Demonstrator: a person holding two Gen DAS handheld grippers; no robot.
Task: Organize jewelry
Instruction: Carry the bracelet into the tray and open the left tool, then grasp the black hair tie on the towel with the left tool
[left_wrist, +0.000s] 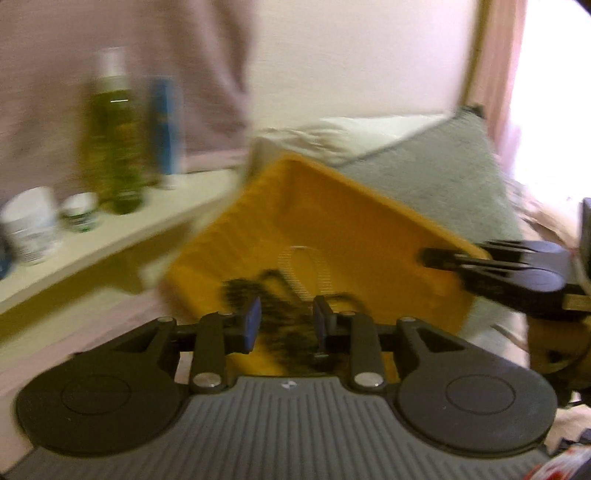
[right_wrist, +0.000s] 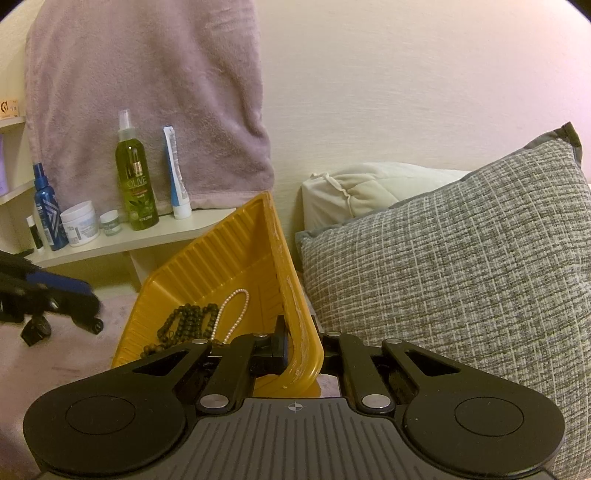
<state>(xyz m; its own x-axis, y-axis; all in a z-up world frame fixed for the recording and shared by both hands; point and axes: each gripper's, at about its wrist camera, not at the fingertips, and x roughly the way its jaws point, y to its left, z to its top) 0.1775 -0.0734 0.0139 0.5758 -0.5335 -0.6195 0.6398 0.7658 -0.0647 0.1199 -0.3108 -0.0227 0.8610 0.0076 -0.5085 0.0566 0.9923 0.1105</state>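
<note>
Yellow tray (right_wrist: 207, 266) tilted, right tool (right_wrist: 303, 352) seemingly clamping rim

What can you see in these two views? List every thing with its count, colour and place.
tray: 1, yellow, tilted, beside the cushion
dark beads: 1 strand, in the tray
pearls: 1 strand, pinkish white, in the tray
cushion: 1, grey
pillow: 1, cream, behind the cushion
towel: 1, mauve, hanging over the shelf
shelf: 1, cream
spray bottles: 2, green, blue, on the shelf
tube: 1, white and blue
jars: 2, white
left gripper: open, over the beads
right gripper: shut on the tray's rim
</note>
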